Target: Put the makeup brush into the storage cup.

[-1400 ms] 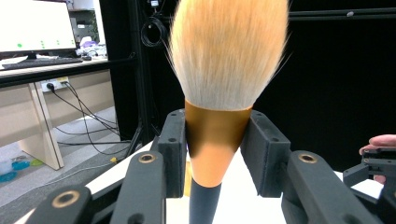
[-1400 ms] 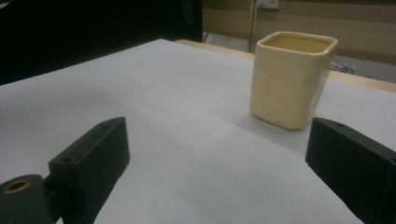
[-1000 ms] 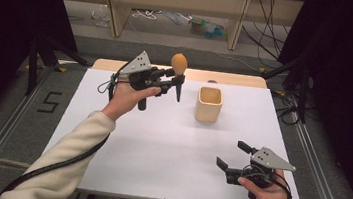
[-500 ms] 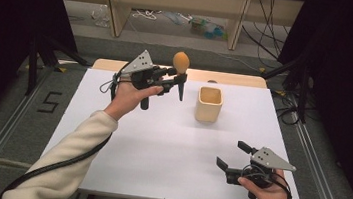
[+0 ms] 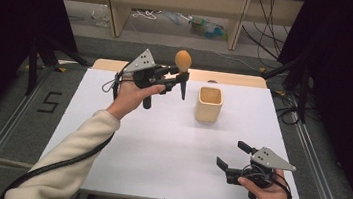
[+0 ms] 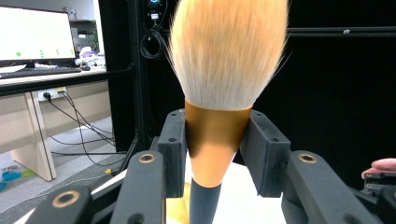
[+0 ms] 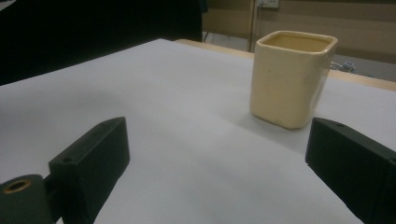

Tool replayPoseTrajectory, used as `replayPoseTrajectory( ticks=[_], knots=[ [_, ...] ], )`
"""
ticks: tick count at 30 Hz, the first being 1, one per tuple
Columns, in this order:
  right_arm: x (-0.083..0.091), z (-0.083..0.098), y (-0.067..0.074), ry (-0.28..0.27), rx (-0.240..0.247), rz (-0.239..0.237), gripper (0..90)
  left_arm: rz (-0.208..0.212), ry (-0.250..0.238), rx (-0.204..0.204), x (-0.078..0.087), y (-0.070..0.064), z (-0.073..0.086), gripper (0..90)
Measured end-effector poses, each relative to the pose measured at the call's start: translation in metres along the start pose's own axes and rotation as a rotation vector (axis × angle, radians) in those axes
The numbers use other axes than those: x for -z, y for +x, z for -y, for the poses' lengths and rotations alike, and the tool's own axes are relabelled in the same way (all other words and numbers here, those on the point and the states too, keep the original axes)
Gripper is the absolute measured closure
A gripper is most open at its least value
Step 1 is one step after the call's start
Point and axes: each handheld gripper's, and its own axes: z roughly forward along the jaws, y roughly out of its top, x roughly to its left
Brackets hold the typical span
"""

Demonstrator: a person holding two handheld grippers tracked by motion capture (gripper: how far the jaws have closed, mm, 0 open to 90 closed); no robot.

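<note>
Up high, the left gripper [image 5: 183, 77] squeezes a fluffy brush [image 6: 219, 93], maybe just left of the cup [image 5: 209, 104]; the right gripper [image 5: 232, 153] sits open.

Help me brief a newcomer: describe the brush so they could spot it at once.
On the white table, look toward the far edge, left of the cream square cup. The left gripper holds a makeup brush upright above the table. Its fluffy orange-tipped head, copper ferrule and dark handle set it apart.
</note>
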Motion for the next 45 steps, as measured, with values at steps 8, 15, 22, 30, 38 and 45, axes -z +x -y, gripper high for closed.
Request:
replayPoseTrajectory(
  ticks=[8,15,22,30,38,45],
  knots=[
    [0.001,0.000,0.000,0.004,0.000,0.000,7.3,0.001,-0.009,0.002,-0.004,-0.001,0.000,62.3],
    [-0.001,0.000,0.000,-0.004,-0.007,-0.008,7.4,0.004,-0.015,0.005,-0.007,-0.002,-0.001,62.3],
    [0.000,0.000,0.000,-0.002,-0.002,-0.001,7.4,0.011,-0.014,0.001,-0.011,-0.002,-0.002,62.3],
    [0.000,0.000,0.000,0.008,-0.008,-0.001,7.5,0.019,-0.014,-0.002,-0.015,-0.004,-0.004,62.3],
    [-0.001,0.000,0.000,0.003,-0.008,-0.001,7.9,0.024,-0.018,0.005,-0.019,-0.005,-0.002,62.3],
    [0.000,0.000,0.000,0.002,-0.006,0.002,8.0,0.029,-0.023,0.000,-0.022,-0.005,-0.002,62.4]
  ],
)
